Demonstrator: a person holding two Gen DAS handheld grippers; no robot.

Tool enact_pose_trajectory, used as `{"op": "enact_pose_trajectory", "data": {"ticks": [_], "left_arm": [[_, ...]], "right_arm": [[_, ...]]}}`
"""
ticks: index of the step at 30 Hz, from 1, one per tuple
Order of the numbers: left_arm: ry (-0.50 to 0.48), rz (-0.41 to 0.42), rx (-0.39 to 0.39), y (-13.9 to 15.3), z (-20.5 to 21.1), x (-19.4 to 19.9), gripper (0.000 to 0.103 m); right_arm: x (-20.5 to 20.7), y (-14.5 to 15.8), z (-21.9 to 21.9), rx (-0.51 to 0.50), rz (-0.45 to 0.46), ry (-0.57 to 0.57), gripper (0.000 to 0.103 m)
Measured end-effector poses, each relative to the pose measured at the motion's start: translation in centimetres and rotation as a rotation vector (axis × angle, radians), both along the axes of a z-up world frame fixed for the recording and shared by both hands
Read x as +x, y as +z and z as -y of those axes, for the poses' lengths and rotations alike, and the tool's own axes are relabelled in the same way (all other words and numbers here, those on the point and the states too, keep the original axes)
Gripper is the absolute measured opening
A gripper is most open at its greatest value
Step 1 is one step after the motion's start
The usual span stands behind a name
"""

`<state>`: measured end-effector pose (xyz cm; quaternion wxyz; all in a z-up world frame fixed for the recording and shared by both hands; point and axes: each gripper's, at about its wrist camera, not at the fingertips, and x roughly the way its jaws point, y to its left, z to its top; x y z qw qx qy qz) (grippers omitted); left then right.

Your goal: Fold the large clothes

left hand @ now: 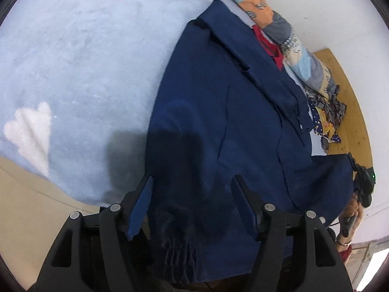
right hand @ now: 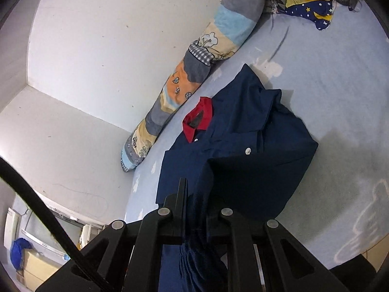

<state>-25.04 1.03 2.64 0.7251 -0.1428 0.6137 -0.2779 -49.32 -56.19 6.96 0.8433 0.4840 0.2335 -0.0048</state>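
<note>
A large navy jacket (left hand: 231, 126) with a red collar lining (left hand: 265, 41) lies on the light blue bed sheet (left hand: 85, 73). My left gripper (left hand: 192, 194) is open, its blue-padded fingers astride the jacket's ribbed hem, which sits between them near the bed's edge. In the right wrist view the jacket (right hand: 245, 150) shows partly folded, with snap buttons and the red collar (right hand: 199, 119). My right gripper (right hand: 198, 202) is shut on a fold of the jacket's dark cloth, which hangs down between its fingers.
A rolled patchwork quilt (right hand: 184, 77) lies along the white wall. A yellow and navy patterned cloth (right hand: 308, 2) lies at the bed's far end, seen also in the left wrist view (left hand: 325, 119). The bed's beige front edge (left hand: 29, 209) is below left.
</note>
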Motion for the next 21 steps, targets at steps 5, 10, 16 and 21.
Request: {"op": "enact_pose_trajectory", "data": {"ticks": [5, 10, 16, 21], "left_arm": [[0.004, -0.023, -0.026, 0.4, -0.9, -0.7, 0.065], [-0.029, -0.064, -0.087, -0.1, -0.2, -1.5, 0.061], [-0.054, 0.093, -0.033, 1.5, 1.8, -2.4, 0.010], [-0.022, 0.188, -0.032, 3.2, 2.3, -2.4, 0.010]], "right_arm": [[-0.6, 0.7, 1.1, -0.014, 0.025, -0.038, 0.011], [-0.4, 0.8, 1.2, -0.002, 0.034, -0.029, 0.012], [-0.4, 0.9, 0.6, -0.015, 0.029, -0.018, 0.012], [-0.6, 0.7, 0.5, -0.013, 0.033, -0.031, 0.012]]}}
